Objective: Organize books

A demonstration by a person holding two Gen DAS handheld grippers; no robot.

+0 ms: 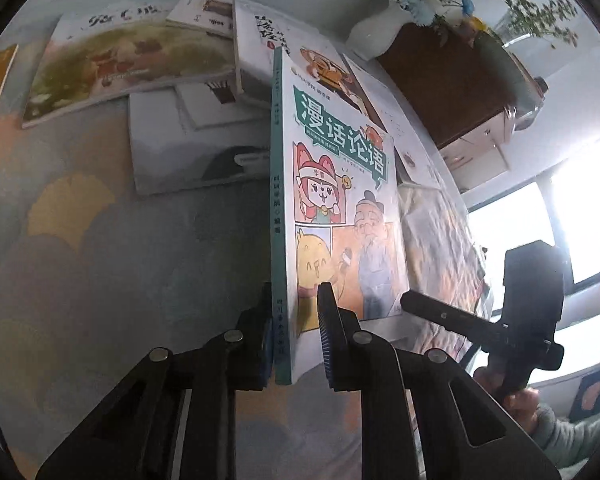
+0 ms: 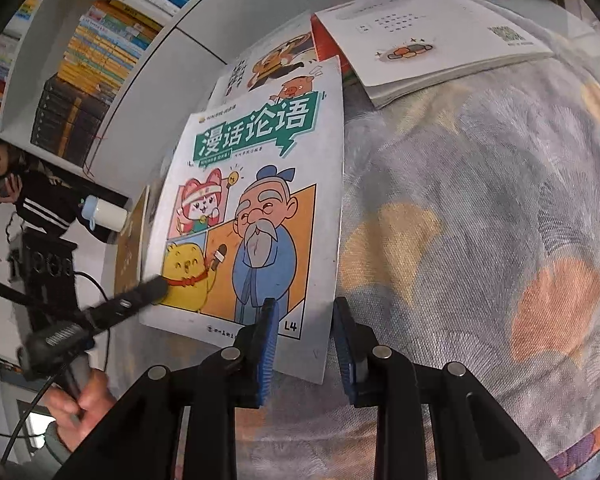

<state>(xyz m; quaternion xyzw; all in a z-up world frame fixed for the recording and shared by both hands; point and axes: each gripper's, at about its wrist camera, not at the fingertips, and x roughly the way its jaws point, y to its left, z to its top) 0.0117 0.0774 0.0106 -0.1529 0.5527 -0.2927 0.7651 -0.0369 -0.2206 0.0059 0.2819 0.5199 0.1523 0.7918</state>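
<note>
A comic book (image 1: 340, 184) with a teal title, a bearded cartoon man and a yellow chick is held on edge above the patterned cloth. In the left wrist view its teal spine faces the camera. My left gripper (image 1: 294, 294) is shut on the book's near end, one finger on each side of the spine. My right gripper (image 2: 305, 306) is shut on the lower corner of the book (image 2: 260, 208) at its open edge, one finger on the cover and the other behind it. Each gripper also shows in the other's view, left gripper (image 2: 158, 287) and right gripper (image 1: 410, 302), touching the cover.
Several books lie piled on the cloth: a picture book (image 1: 120, 60), white books (image 1: 180, 140) and a white-backed book (image 2: 432, 36). A vase of flowers (image 1: 380, 28) and a brown box (image 1: 448, 80) stand behind. A full bookshelf (image 2: 100, 40), a bottle (image 2: 104, 212) and a person (image 2: 40, 196) are at the left.
</note>
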